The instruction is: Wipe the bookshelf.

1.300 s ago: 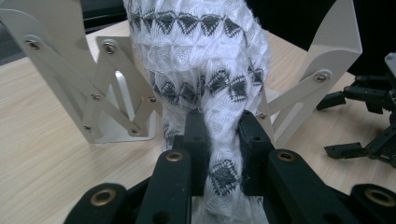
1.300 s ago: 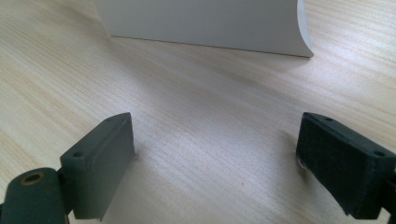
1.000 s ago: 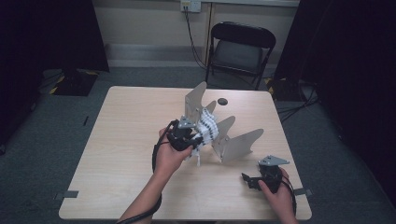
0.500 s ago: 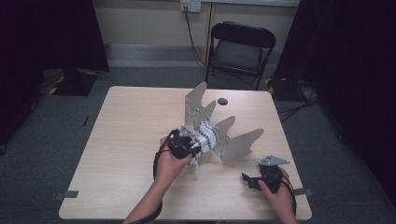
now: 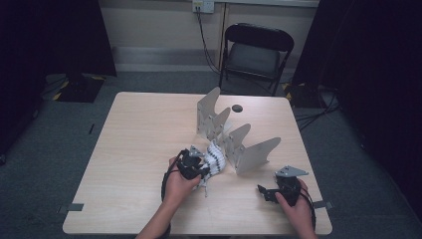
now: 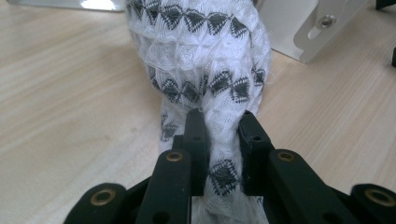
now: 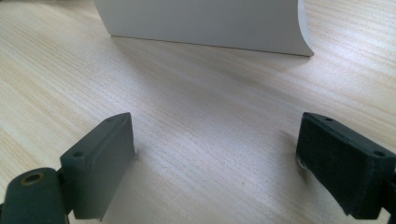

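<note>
Clamped in the left gripper (image 6: 219, 126): a white knitted cloth with rows of black diamond shapes (image 6: 201, 51), a narrow bunched fold pinched between the two black jaws, the bulk swelling out just ahead of the tips and resting on the pale wood-grain table (image 6: 60, 107). Held by a thin fold, probably, so that the rest hangs free and can be dragged or lifted without slipping. Seen from the high view, same left gripper (image 5: 195, 168) close to the near end of a grey metal rack of upright curved divider plates (image 5: 234, 137), the cloth (image 5: 214, 158) touching or just beside the rack's nearest plates, between gripper and rack. Likely pulled out of a slot or about to be fed into one; impossible to tell which.

Right gripper (image 7: 215, 158) released, jaws spread wide over bare table, nothing between them. Ahead of it, a little way off, the smooth grey wall of one rack plate (image 7: 205, 23). In the high view, right gripper (image 5: 278, 191) parked near the table's front edge, apart from cloth and rack, seemingly kept out of the way yet aimed toward the rack, ready to steady it or take a second hold on the cloth.

Beyond both grippers, past the table's far edge, a black folding chair (image 5: 256, 50).
</note>
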Available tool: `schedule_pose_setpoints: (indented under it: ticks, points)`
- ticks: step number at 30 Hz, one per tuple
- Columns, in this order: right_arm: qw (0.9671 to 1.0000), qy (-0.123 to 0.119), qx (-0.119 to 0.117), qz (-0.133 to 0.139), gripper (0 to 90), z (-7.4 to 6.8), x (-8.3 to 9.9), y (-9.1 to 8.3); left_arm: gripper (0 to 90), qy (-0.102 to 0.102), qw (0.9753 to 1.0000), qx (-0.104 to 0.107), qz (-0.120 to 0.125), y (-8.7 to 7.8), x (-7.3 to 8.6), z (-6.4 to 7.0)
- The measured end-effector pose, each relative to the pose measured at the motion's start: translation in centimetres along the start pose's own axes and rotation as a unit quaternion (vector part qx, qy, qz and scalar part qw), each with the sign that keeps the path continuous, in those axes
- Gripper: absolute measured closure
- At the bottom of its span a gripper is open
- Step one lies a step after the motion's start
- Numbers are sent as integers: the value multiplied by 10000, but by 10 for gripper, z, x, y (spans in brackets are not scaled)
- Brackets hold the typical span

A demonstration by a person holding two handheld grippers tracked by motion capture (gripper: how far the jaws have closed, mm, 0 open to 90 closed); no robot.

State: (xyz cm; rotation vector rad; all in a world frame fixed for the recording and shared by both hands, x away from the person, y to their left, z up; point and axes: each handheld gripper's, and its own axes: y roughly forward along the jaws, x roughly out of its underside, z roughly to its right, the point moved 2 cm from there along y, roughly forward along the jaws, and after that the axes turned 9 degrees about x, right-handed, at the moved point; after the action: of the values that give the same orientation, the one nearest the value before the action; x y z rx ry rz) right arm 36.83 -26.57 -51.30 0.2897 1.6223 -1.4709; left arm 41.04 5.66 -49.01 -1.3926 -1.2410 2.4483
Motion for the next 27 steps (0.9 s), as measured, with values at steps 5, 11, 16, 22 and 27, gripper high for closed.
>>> schedule_pose_setpoints:
  ticks: [5, 11, 16, 22, 27]
  points:
    - [10000, 2, 0, -1, 107, 0, 0, 0, 773, 18, 10000, 37, -24, -5, 2, 1]
    - [10000, 3, -1, -1, 106, 0, 0, 0, 773, 111, 9992, -144, 344, -36, -24, -1]
    - [10000, 2, 0, -1, 106, 0, 0, 0, 773, 403, 9961, -175, 764, -64, -57, 10]
    - [10000, 3, 1, -1, 106, 0, 0, 0, 772, 638, 9945, -105, 825, -65, -75, 22]
    - [10000, 4, -2, -1, 106, 0, 0, 0, 772, 625, 9960, -5, 634, -47, -68, 25]
